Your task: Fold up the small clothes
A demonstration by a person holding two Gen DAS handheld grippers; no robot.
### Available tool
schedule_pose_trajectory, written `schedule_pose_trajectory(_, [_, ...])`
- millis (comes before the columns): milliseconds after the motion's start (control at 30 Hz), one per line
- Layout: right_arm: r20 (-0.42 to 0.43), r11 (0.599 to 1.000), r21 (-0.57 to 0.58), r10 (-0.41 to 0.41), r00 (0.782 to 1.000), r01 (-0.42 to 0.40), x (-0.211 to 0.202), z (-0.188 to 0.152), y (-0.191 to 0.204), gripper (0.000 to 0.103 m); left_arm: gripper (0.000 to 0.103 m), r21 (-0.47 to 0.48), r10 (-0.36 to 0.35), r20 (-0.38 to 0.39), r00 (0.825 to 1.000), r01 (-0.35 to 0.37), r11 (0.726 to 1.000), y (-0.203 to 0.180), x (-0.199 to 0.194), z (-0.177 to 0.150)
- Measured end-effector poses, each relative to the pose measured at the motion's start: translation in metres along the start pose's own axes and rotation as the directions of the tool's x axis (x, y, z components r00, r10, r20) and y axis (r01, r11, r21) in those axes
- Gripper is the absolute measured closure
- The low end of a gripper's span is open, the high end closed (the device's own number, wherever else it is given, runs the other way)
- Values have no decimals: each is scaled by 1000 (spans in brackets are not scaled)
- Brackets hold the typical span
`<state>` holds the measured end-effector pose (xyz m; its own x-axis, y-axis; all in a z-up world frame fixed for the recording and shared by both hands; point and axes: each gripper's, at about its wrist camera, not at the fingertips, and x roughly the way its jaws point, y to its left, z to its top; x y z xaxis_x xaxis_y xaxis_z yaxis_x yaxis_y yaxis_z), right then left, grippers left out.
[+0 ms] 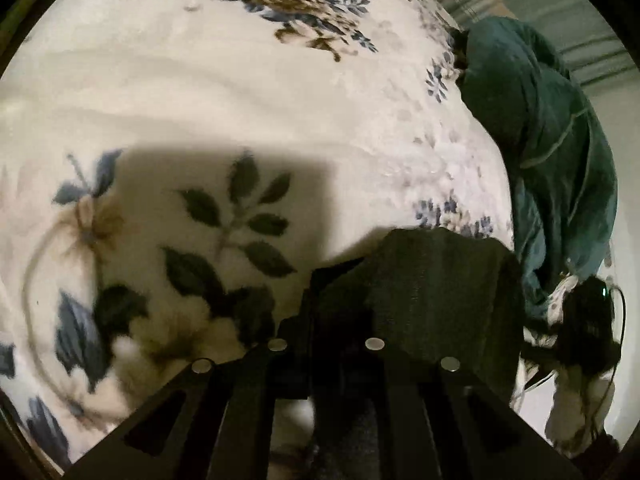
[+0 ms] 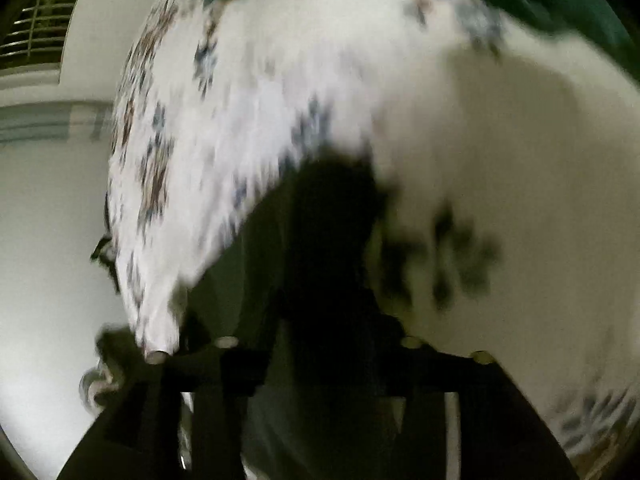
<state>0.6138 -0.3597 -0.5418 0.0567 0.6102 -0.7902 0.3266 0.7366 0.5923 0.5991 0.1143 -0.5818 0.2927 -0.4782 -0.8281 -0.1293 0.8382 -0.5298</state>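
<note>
While tilted downward, left tongs [image 1: 344,280] clamping dark cloth [image 1: 432,292]

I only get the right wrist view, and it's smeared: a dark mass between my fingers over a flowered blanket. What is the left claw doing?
Observer: The left claw is shut on a dark knit cloth, which bunches up over its fingers.
Operator: I see just a sliver of teal at the top. What is that?
Observer: A crumpled teal garment with pale seam lines, draped over the edge of the flowered blanket, to the right in the left wrist view.
</note>
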Motion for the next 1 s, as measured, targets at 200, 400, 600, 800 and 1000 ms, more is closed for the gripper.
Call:
schedule_pose_trajectory(200, [36, 986, 61, -156, 987, 154, 12, -10, -22, 96, 98, -12, 35, -25, 999, -35, 999, 0, 7, 15])
schedule_pose_trajectory(400, [39, 988, -67, -136, 990, 138, -18, -50, 5, 51, 79, -31, -37, -50, 998, 36, 999, -8, -21, -3])
schedule_pose_trajectory(600, [-90, 997, 55, -51, 995, 56, -9, -145, -47, 44, 67, -73, -117, -103, 988, 110, 991, -14, -27, -67])
schedule_pose_trajectory(800, [-99, 994, 79, -68, 993, 76, 18, -211, -82, 79, 90, -99, -23, -37, 999, 20, 995, -16, -12, -71])
schedule_pose_trajectory(1000, [-251, 991, 16, -123, 960, 131, 34, -264, -97, 85, 84, -32, -9, -82, 997, 6, 999, -20, -13, -70])
